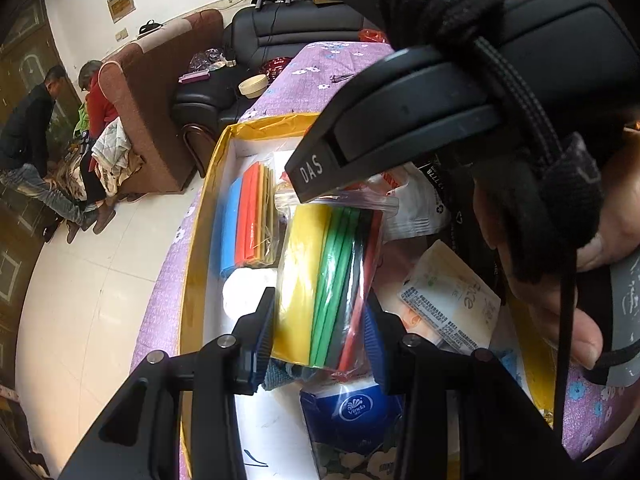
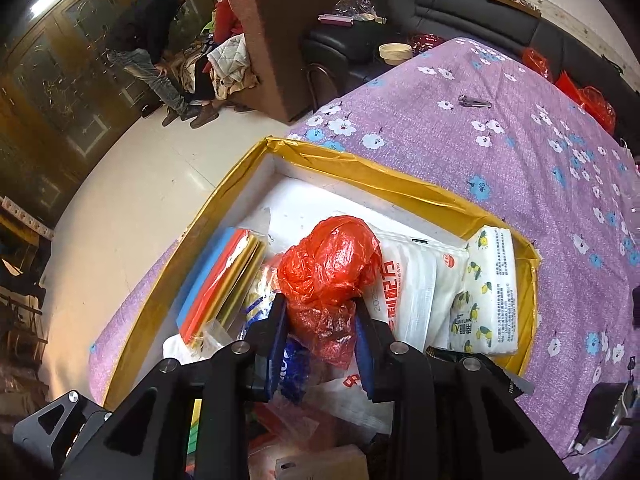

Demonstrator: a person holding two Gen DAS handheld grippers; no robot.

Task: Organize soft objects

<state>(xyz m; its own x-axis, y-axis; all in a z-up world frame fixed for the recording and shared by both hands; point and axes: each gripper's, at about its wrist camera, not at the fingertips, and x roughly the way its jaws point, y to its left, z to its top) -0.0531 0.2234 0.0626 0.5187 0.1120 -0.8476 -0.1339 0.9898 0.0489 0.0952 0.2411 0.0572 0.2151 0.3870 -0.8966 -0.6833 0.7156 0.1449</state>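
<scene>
Our left gripper (image 1: 320, 332) clamps the zip bag of coloured foam sheets (image 1: 332, 284) upright, ready for filing. Our right gripper (image 2: 322, 336) straddles the red plastic bag (image 2: 328, 264), its twelve-o'clock bulk resting in the yellow-rimmed box (image 2: 400, 178); whether the pads press it we cannot tell.

We see the right gripper (image 2: 322, 320) pointing down into the yellow-rimmed box (image 2: 400, 184), its blue pads either side of a crumpled red plastic bag (image 2: 328, 268); contact is unclear. A stack of coloured foam sheets (image 2: 218, 284) lies by the box's left wall, a lemon-print tissue pack (image 2: 490, 292) against its right wall. The box sits on the purple floral cloth (image 2: 520, 140).
</scene>
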